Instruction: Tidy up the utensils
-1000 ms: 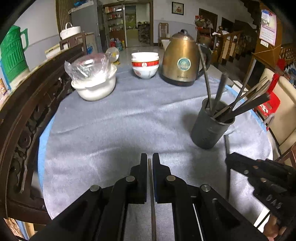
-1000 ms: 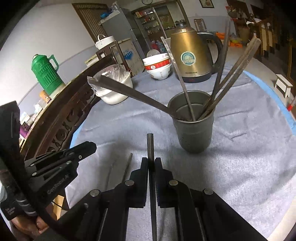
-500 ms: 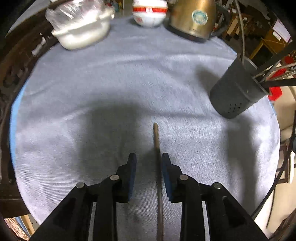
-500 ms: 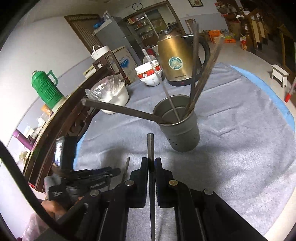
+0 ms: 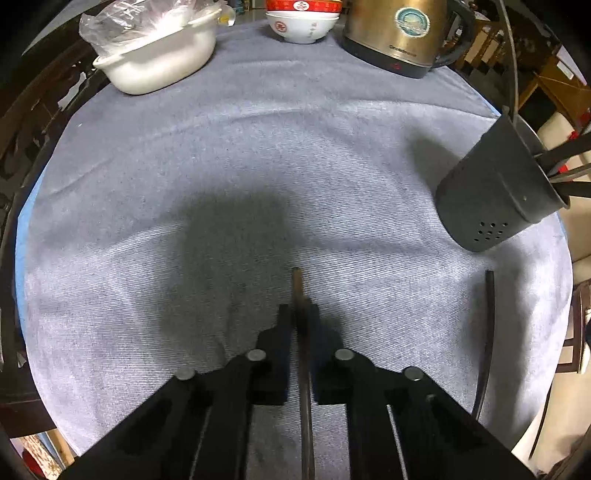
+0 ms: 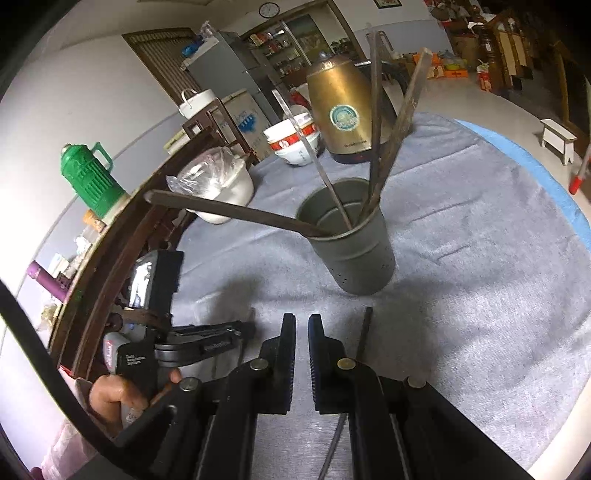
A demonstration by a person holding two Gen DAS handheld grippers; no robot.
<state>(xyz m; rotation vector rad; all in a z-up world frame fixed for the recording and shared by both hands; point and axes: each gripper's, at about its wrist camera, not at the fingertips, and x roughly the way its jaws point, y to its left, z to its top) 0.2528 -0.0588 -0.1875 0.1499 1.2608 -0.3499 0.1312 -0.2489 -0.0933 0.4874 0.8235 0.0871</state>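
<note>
A grey metal utensil holder (image 6: 349, 236) stands on the grey cloth, with several dark chopsticks (image 6: 397, 129) leaning out of it. It also shows in the left wrist view (image 5: 498, 188) at the right. My left gripper (image 5: 299, 314) is low over the cloth with a brown chopstick (image 5: 297, 284) between its nearly closed jaws. My right gripper (image 6: 301, 321) is slightly open and empty, just in front of the holder. A dark chopstick (image 6: 364, 336) lies on the cloth just right of it, also seen in the left wrist view (image 5: 487, 332).
A gold electric kettle (image 5: 402, 33), stacked red-and-white bowls (image 5: 301, 18) and a white pot covered with plastic (image 5: 155, 55) stand at the far side. A carved wooden chair back (image 6: 110, 243) borders the left edge. A green thermos (image 6: 90, 177) stands beyond it.
My right gripper let go of its chopstick, which now lies on the cloth to its right. My left gripper moved down and closed around the brown chopstick.
</note>
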